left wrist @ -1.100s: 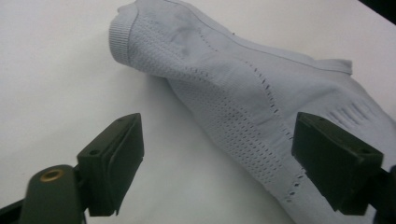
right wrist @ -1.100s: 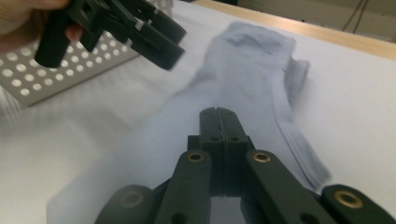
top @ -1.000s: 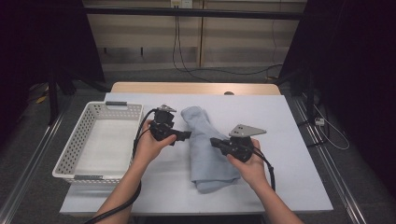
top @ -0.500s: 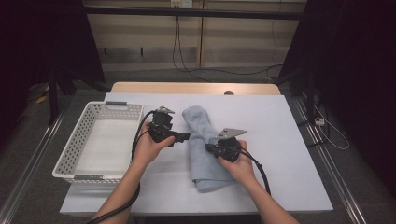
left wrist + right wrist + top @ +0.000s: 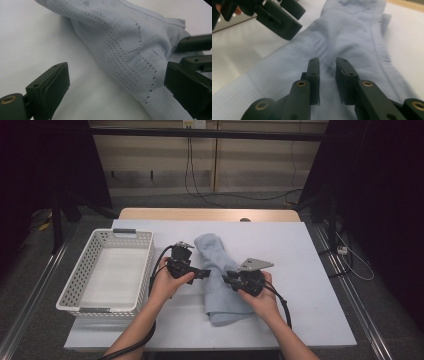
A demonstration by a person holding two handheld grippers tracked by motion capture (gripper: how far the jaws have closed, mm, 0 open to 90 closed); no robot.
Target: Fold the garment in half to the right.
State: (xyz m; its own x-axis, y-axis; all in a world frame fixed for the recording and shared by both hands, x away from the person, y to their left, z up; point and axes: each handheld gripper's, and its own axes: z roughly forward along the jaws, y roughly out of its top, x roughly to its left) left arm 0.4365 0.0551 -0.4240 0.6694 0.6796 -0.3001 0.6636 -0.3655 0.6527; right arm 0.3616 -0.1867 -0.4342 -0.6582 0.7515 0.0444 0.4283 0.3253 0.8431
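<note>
A light blue cloth lies on the tabletop, near its middle, as a long folded strip that runs from the far side toward the person. A white basket stands well to the left of the cloth, on the same tabletop.

The left tool is held in the left hand at the left edge of the cloth. Its jaws stand wide apart and have just been opening a little more. In the left gripper view the cloth lies between them, with one jaw over the bare tabletop and the other over the fabric, but the pads do not press on it. It looks as if the jaws hover just above the surface, though the view is too close to be sure.

The right tool is held in the right hand over the middle of the cloth, and its tips point toward the left tool. In the right gripper view its jaws stand a small way apart; they have just been opening. A raised fold of the cloth sits in the narrow gap between them, and the pads seem no longer to pinch it. The left tool shows at the upper left of that view, near the cloth edge.

The two tools are near each other, not touching.
</note>
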